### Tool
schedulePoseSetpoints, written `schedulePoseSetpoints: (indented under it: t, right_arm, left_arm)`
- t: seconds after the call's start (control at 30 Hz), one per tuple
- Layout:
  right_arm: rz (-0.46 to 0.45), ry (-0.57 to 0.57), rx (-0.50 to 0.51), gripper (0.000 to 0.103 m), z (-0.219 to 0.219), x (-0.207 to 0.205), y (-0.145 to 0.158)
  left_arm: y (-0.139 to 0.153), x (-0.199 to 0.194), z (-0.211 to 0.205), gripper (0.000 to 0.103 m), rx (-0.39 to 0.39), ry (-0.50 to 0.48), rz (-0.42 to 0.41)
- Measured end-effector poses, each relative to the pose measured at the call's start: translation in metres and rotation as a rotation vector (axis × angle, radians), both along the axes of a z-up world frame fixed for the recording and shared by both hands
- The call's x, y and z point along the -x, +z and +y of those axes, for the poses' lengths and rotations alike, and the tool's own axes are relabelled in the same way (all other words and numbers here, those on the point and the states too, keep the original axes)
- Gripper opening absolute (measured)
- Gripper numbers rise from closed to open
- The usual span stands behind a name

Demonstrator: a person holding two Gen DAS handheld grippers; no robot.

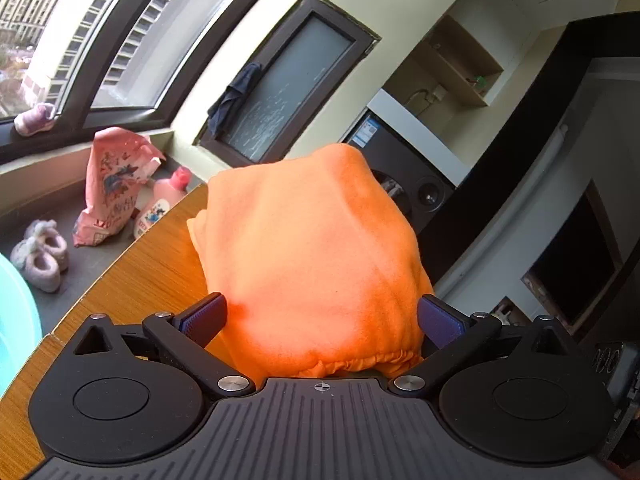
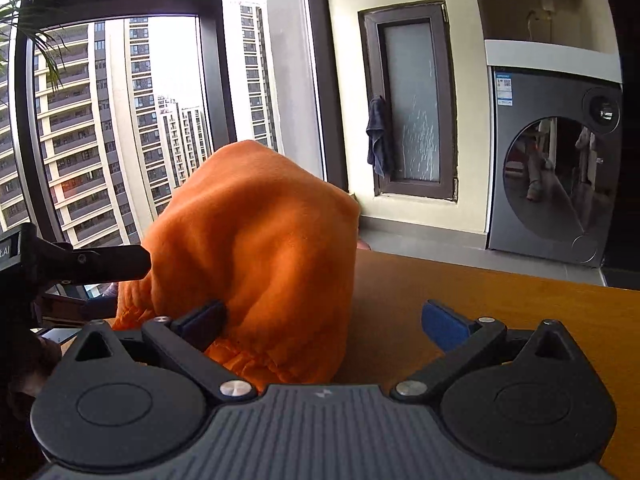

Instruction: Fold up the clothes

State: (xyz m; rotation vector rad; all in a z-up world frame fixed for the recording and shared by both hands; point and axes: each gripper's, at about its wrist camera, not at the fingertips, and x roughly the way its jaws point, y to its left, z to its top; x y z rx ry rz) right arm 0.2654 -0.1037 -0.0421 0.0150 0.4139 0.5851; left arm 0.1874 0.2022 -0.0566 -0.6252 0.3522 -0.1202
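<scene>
Mid-fold — orange garment (image 1: pixel 316 248) bunched between both spread claws, left claw (image 1: pixel 322 316) and right claw (image 2: pixel 324 320). Neither pinches. Next, likely: grip an edge, flatten on the surface (image 2: pixel 500 300).

The left gripper (image 1: pixel 320 312) has its jaws spread wide with an orange garment (image 1: pixel 312 248) bunched up between them, cloth touching both blue pads (image 1: pixel 204 316). It's heaped over a wooden table (image 1: pixel 132 272). Off to the left on the floor sit a pink bag (image 1: pixel 110 188), a pink bottle (image 1: pixel 160 204) and fuzzy slippers (image 1: pixel 40 256).
</scene>
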Motion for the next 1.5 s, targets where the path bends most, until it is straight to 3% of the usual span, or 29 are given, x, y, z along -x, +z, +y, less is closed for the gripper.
schedulePoseSetpoints:
  t: [0.2,0.33,0.53,0.67,0.83,0.93,1.17,1.33,1.43,1.5]
  right_arm:
    - [0.058,-0.027,-0.038,0.103,-0.034,0.039,-0.001]
    - [0.075,-0.050,-0.054,0.103,-0.064,0.072,-0.001]
    - [0.110,-0.082,-0.014,0.103,-0.094,0.094,-0.003]
    - [0.131,-0.090,0.058,0.103,-0.090,0.093,-0.005]
    - [0.193,-0.060,0.221,0.103,-0.067,0.073,-0.010]
    - [0.239,-0.103,0.285,0.103,-0.060,0.056,-0.017]
    - [0.232,-0.106,0.270,0.103,-0.060,0.049,-0.023]
    - [0.211,-0.113,0.259,0.103,-0.060,0.051,-0.026]
    - [0.209,-0.109,0.257,0.103,-0.058,0.048,-0.027]
    - [0.210,-0.107,0.256,0.103,-0.056,0.044,-0.027]
  left_arm:
    - [-0.008,0.036,-0.029,0.103,0.047,0.025,0.121]
    - [-0.004,0.065,-0.064,0.103,-0.049,0.040,0.165]
    - [0.006,0.082,-0.102,0.103,-0.256,0.191,0.275]
    - [0.006,0.074,-0.113,0.103,-0.403,0.250,0.380]
    - [0.002,0.060,-0.125,0.103,-0.527,0.311,0.482]
    - [0.002,0.058,-0.128,0.103,-0.535,0.341,0.491]
    - [0.004,0.055,-0.137,0.103,-0.535,0.392,0.500]
    - [0.006,0.055,-0.155,0.103,-0.611,0.442,0.495]
    - [0.004,0.044,-0.145,0.103,-0.522,0.433,0.489]
    - [0.005,0.037,-0.143,0.103,-0.530,0.443,0.493]
